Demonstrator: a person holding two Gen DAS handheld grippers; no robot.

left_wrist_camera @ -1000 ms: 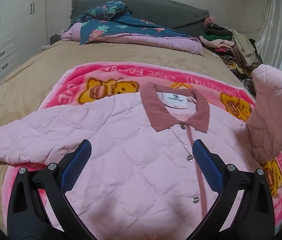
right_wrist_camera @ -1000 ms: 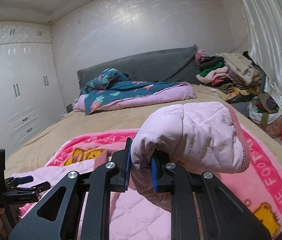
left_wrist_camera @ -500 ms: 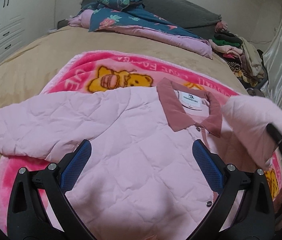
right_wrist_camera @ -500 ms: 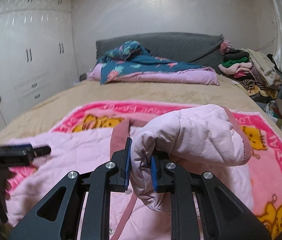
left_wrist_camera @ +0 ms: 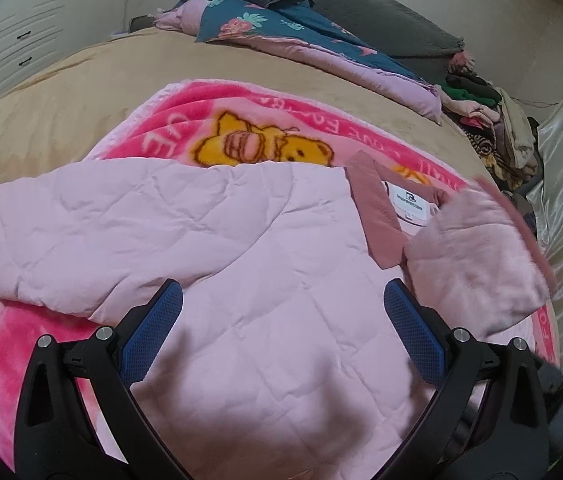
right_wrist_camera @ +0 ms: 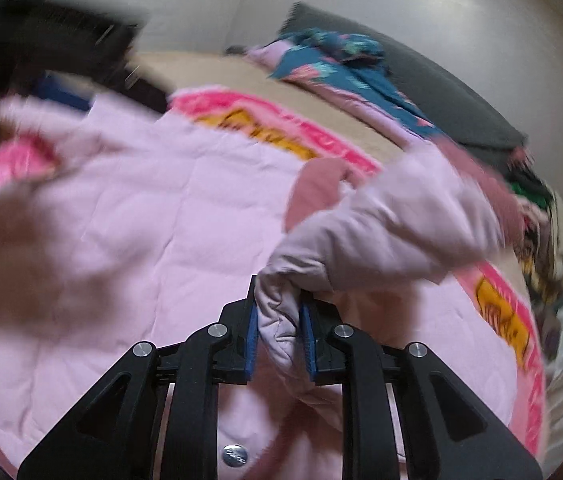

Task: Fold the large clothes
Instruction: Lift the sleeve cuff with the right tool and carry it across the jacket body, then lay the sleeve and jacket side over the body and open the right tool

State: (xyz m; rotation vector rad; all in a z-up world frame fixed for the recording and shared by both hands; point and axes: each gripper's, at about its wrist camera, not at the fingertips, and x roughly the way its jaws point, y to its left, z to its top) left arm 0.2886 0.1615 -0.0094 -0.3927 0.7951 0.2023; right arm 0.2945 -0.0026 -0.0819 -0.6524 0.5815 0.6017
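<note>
The bed [left_wrist_camera: 61, 92] is filling both views w/ a pink bear-print blanket [left_wrist_camera: 185, 120] spread on it. The pink quilted jacket [left_wrist_camera: 241, 280] is lying front-up on that blanket, taking the centre and lower part of the left-wrist frame, collar [left_wrist_camera: 373, 216] at centre right.

Step in hand, as I judge it: folding the sleeve [right_wrist_camera: 393, 220] in across the chest. To do it well: keep the cuff pinched, carry it low and flat over the front, lay it straight w/o bunching, then let go.

Right gripper [right_wrist_camera: 279, 340] is clamping a fold of sleeve fabric, fingers nearly closed, lower centre of its frame. Left gripper [left_wrist_camera: 281, 324] is hanging wide open over the jacket body, holding nothing; can't tell if it's touching the fabric.
</note>
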